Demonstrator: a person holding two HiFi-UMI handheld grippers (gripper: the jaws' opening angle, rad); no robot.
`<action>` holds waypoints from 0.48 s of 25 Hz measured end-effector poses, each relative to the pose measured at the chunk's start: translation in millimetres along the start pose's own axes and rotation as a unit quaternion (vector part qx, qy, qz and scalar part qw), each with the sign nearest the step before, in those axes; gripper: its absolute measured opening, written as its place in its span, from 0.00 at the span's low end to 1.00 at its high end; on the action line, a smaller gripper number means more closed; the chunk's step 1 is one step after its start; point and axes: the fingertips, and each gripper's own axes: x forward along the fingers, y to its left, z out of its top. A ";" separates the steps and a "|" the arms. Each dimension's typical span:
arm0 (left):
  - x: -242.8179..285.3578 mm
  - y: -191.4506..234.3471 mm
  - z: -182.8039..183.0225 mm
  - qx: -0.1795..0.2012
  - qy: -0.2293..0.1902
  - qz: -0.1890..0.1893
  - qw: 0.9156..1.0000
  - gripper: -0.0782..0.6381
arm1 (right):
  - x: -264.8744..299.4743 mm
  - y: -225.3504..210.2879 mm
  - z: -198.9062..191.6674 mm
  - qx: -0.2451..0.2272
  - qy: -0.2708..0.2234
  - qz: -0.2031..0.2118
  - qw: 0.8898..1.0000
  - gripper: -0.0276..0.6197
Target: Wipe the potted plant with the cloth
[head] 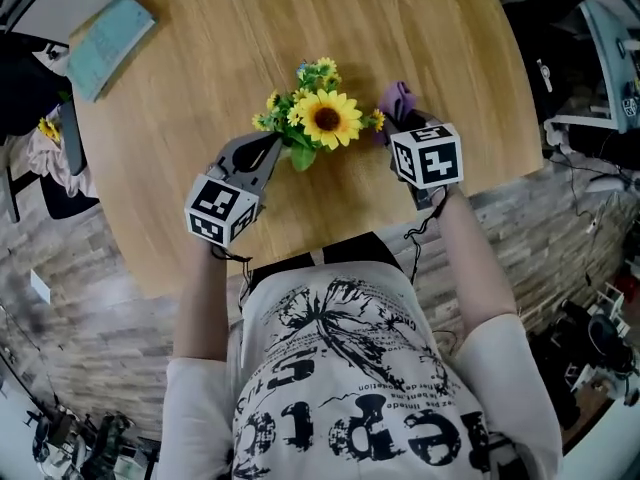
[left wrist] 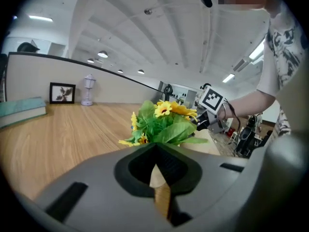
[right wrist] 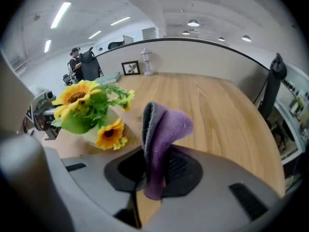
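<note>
- Head view: a round wooden table (head: 200, 88) carries the potted plant (head: 322, 118), an artificial sunflower bunch, near its front edge.
- The left gripper (head: 265, 150) sits just left of the plant, with its tip at the outer leaves.
- The right gripper (head: 400, 120) sits just right of the plant, with a purple cloth (head: 396, 98) standing up from its tip.
- A teal book (head: 108, 43) lies well apart, at the far left of the table.
- Left gripper view: the 2 jaws of the left gripper (left wrist: 155, 151) are closed together with nothing between them.
- The plant (left wrist: 164, 122) stands just beyond the tips.
- The right gripper (left wrist: 203, 120) shows on the plant's far side.
- A picture frame (left wrist: 62, 93) and a small white lantern (left wrist: 87, 89) stand at the far table edge.
- Right gripper view: the jaws of the right gripper (right wrist: 154, 178) are clamped on the cloth (right wrist: 161, 134), which folds upward above them.
- The plant (right wrist: 89, 110) stands to the left in its pale pot (right wrist: 104, 129), near the cloth but apart from it.
</note>
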 end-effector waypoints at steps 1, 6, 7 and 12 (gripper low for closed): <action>-0.1 1.1 -0.8 -0.012 0.002 0.006 1.000 0.11 | 3.9 -4.3 7.4 -0.013 0.000 0.007 1.000 0.15; 1.8 5.0 -4.6 -0.055 0.003 0.059 0.997 0.11 | 28.2 -17.5 44.2 -0.098 0.007 0.051 0.994 0.15; 1.9 5.7 -4.7 -0.060 0.000 0.070 0.996 0.11 | 32.3 -17.7 51.5 -0.114 0.007 0.060 0.992 0.15; 2.2 9.2 -1.6 -0.084 -0.024 0.126 0.988 0.11 | 53.5 -5.4 96.6 -0.211 -0.001 0.112 0.971 0.15</action>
